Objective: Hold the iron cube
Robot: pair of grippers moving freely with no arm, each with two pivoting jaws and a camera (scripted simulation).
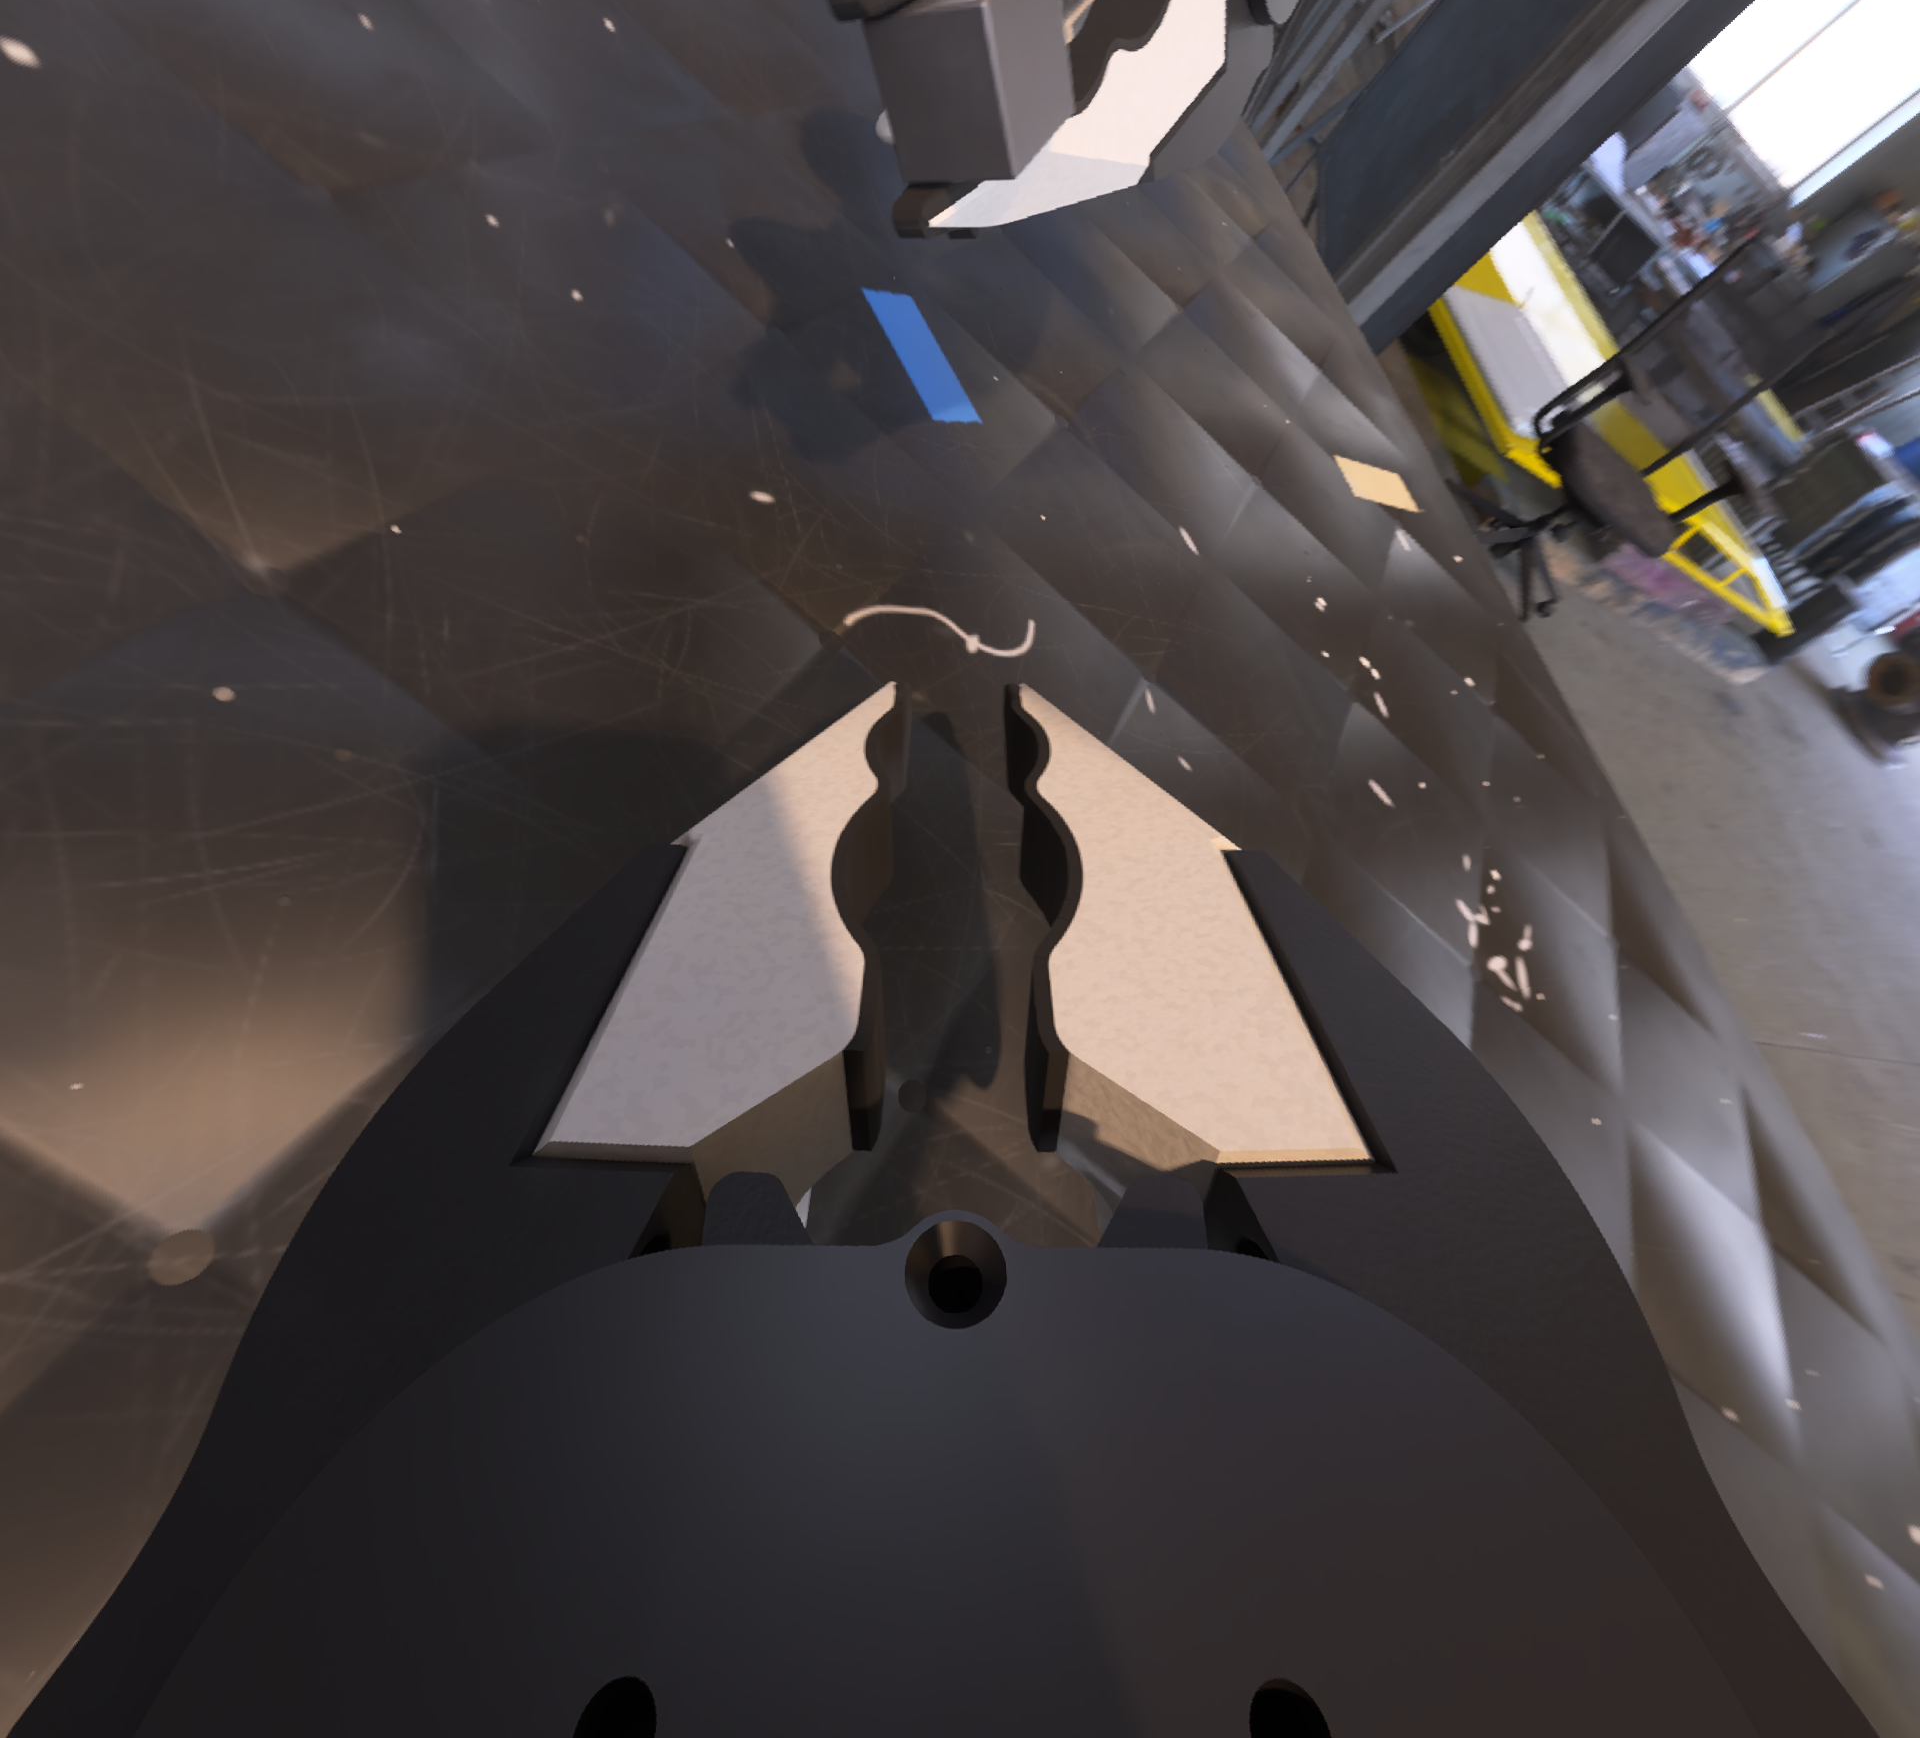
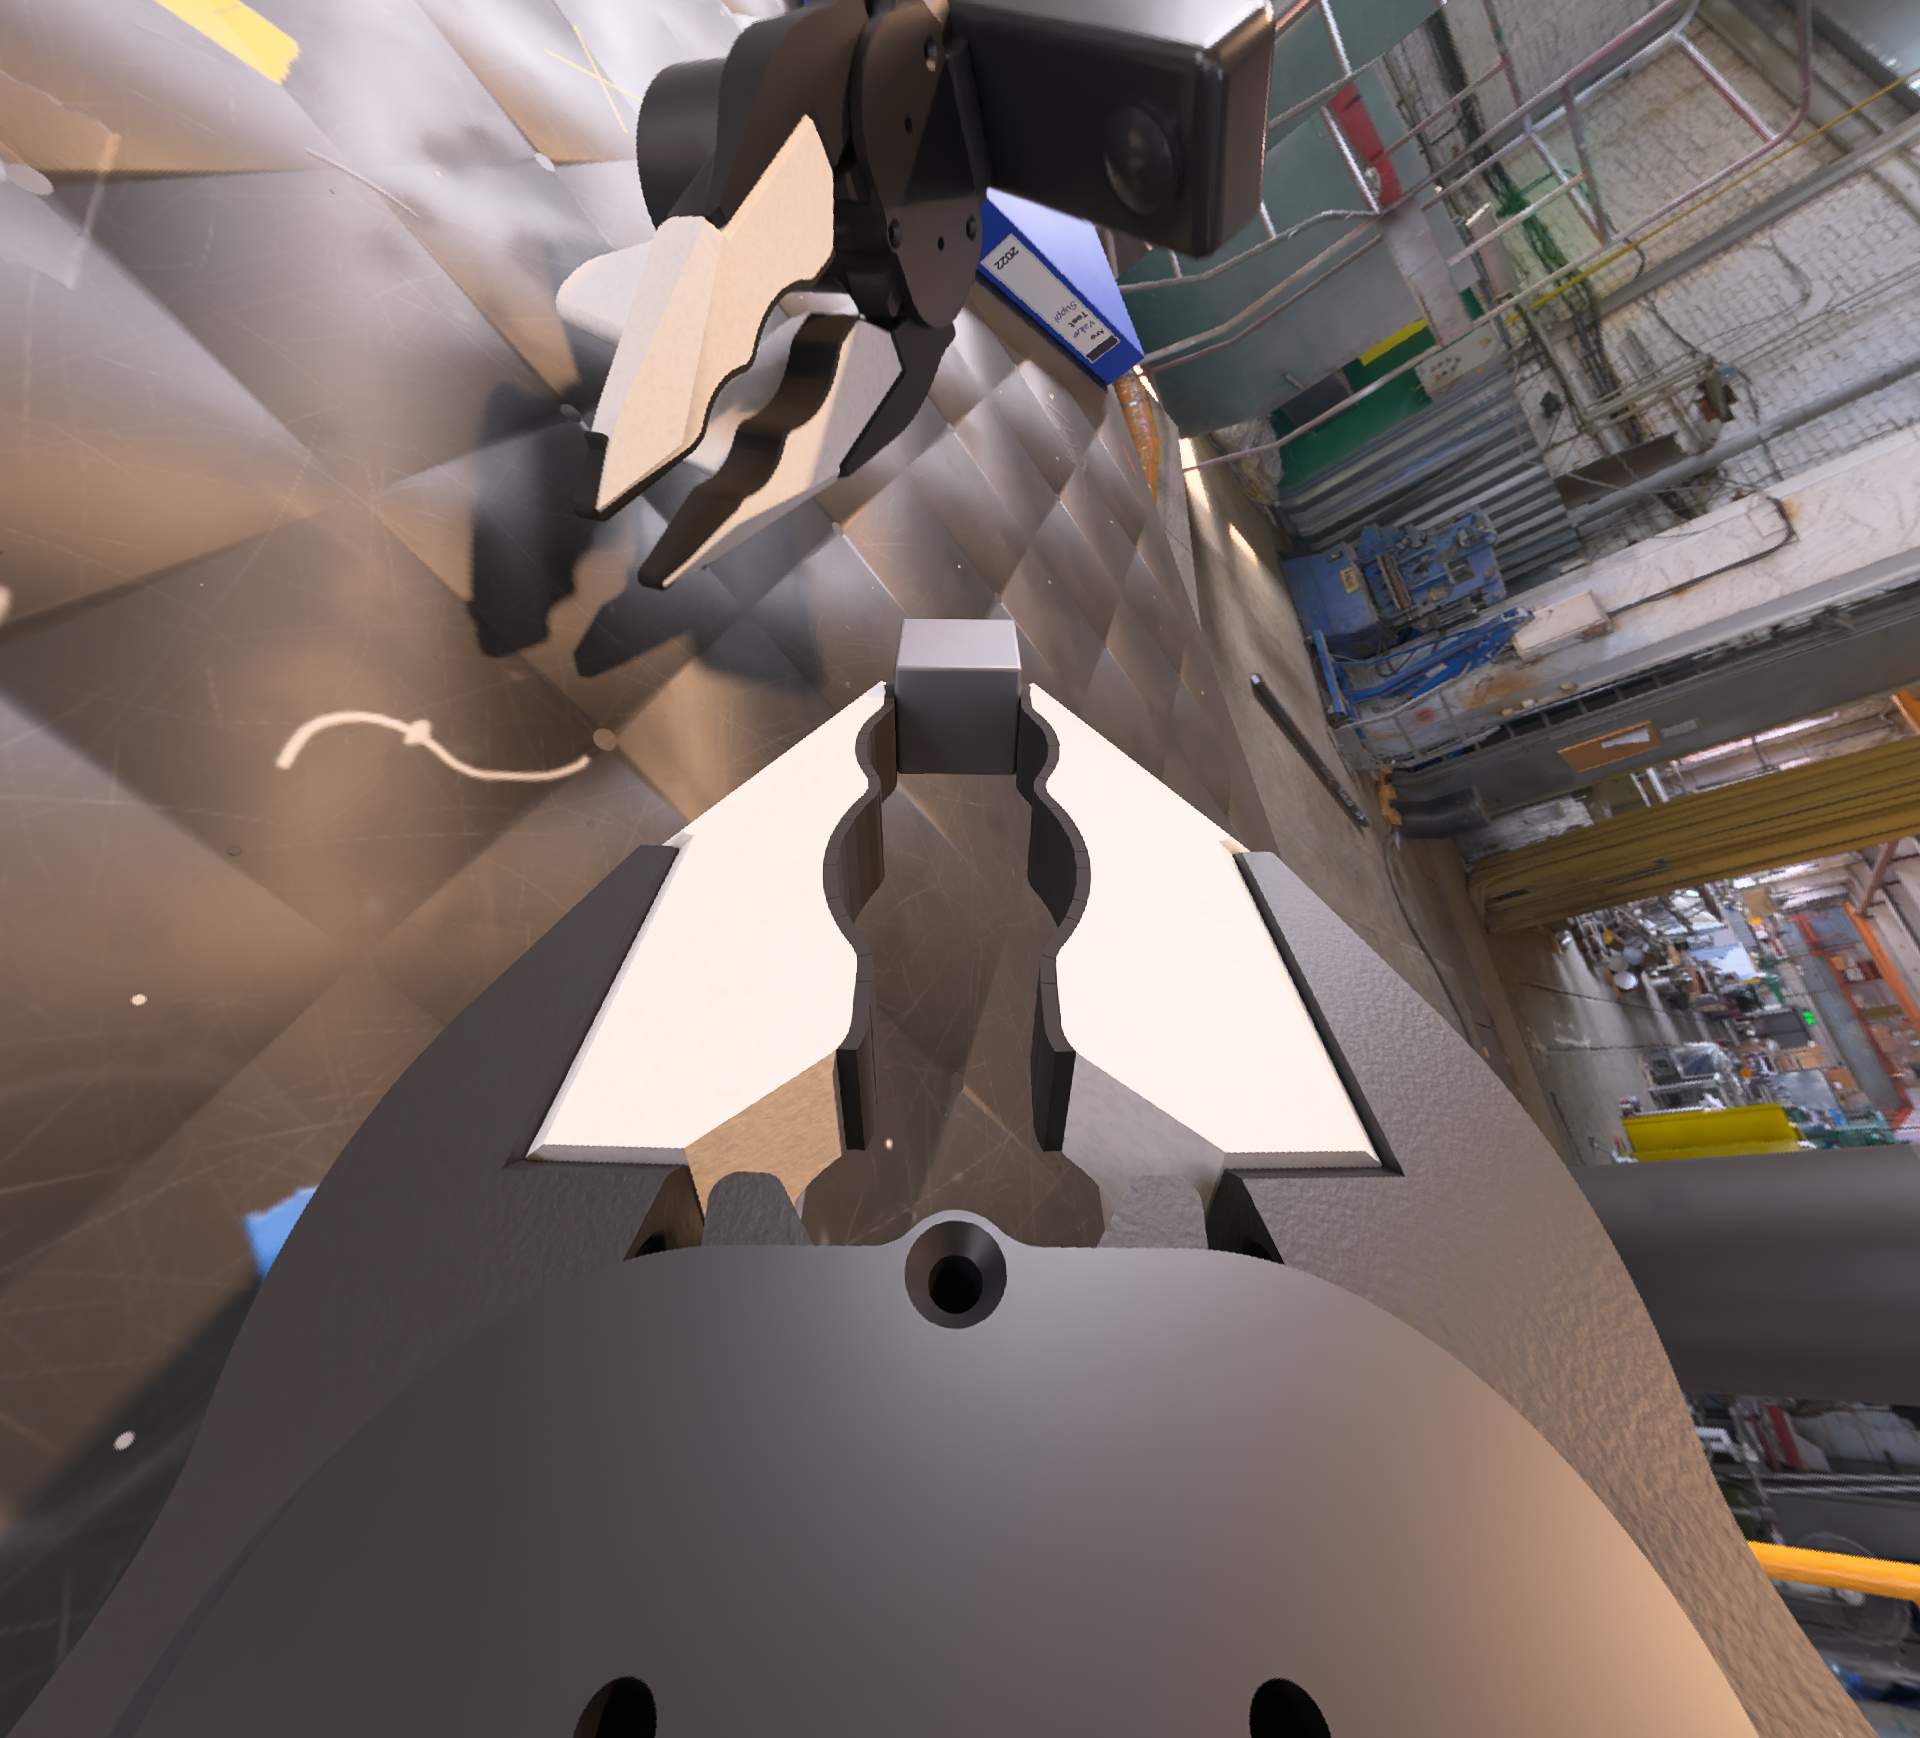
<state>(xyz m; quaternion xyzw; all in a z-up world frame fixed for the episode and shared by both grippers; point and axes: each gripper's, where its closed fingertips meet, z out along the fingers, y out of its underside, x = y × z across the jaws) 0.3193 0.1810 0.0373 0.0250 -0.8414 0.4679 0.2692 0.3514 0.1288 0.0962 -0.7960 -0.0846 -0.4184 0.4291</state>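
Observation:
The iron cube (image 2: 954,712) is a small grey metal block gripped between the tips of my right gripper (image 2: 956,701). In the left wrist view the same cube (image 1: 977,78) sits in the right gripper (image 1: 904,99) at the top, above the table, with a shadow under it. My left gripper (image 1: 956,691) has a narrow gap between its fingers and holds nothing. It hovers over the scratched metal table (image 1: 416,545). In the right wrist view the left gripper (image 2: 625,545) hangs a short way beyond the cube, apart from it.
A white bit of string (image 1: 940,628) lies on the table just ahead of my left fingertips; it also shows in the right wrist view (image 2: 436,748). A blue patch (image 1: 920,353) and a tan patch (image 1: 1374,483) mark the table. A blue binder (image 2: 1049,275) stands behind the left gripper. The table edge runs along the right.

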